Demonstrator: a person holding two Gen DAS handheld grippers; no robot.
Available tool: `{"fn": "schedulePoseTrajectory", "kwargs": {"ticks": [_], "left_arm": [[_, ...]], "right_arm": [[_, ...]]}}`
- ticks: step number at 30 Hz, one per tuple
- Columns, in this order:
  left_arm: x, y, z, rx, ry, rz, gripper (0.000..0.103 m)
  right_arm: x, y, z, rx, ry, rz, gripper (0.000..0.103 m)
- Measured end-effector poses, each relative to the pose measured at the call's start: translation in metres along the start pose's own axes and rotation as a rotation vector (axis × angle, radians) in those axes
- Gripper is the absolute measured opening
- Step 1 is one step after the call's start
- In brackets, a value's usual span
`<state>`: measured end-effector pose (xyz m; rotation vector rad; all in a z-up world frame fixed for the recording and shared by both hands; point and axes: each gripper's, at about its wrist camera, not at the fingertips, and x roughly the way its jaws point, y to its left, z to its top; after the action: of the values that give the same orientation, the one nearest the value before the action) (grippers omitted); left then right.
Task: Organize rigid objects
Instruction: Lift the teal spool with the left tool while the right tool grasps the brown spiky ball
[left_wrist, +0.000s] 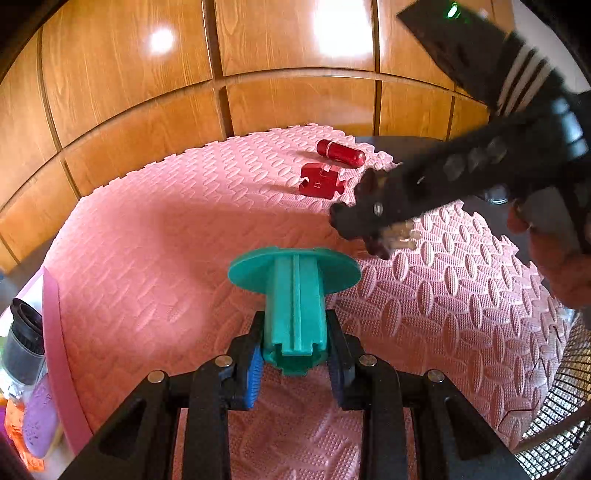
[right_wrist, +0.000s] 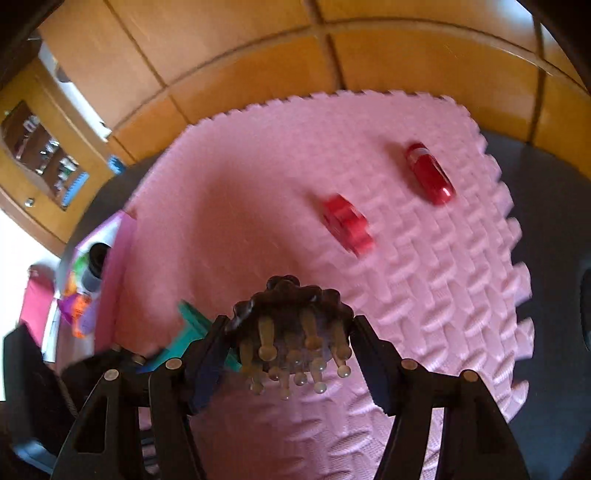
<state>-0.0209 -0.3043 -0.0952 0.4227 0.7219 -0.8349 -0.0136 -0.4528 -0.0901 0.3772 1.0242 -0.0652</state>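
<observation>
The left gripper (left_wrist: 295, 354) is clamped on the ribbed stem of a teal plastic spool (left_wrist: 295, 295), whose round flange points forward above the pink foam mat (left_wrist: 147, 258). The right gripper (right_wrist: 291, 354) is closed around a dark scalp-massager brush (right_wrist: 291, 321), its pale ball-tipped prongs facing back toward the camera; this view is motion-blurred.

Both held things look light and stiff. The spool's grooved stem gives the pads a flat seat, a surer hold than its thin flange. The brush is best gripped by its knobbly rim, since the prongs would probably flex.

Farther out on the mat lie a red puzzle piece (left_wrist: 320, 181) and, just beyond it, a red capsule-shaped case (left_wrist: 341, 152); the glossy case looks likely to roll or slip. At the mat's left edge a pink tray (left_wrist: 55, 332) holds a black-capped jar (left_wrist: 24, 343) and purple and orange items, too cropped to identify. A mesh basket (left_wrist: 561, 406) shows at the right; its contents are hidden.
</observation>
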Motion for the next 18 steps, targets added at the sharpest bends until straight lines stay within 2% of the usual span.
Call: {"fn": "schedulePoseTrajectory", "kwargs": {"ticks": [7,13,18], "left_arm": [[-0.0017,-0.0040,-0.0015,0.003,-0.002,0.003,0.030],[-0.0038,-0.0002,-0.0010,-0.006,-0.002,-0.005,0.030],[-0.0050,0.0017,-0.0009,-0.012,-0.003,-0.009,0.030]], "right_arm": [[0.0034,-0.0044,0.0011,0.015,-0.005,0.008,0.067],[0.0072,-0.0103,0.0004,0.044,0.016,0.055,0.067],[0.0114,-0.0022,0.0015,0.015,0.015,0.033,0.067]]}}
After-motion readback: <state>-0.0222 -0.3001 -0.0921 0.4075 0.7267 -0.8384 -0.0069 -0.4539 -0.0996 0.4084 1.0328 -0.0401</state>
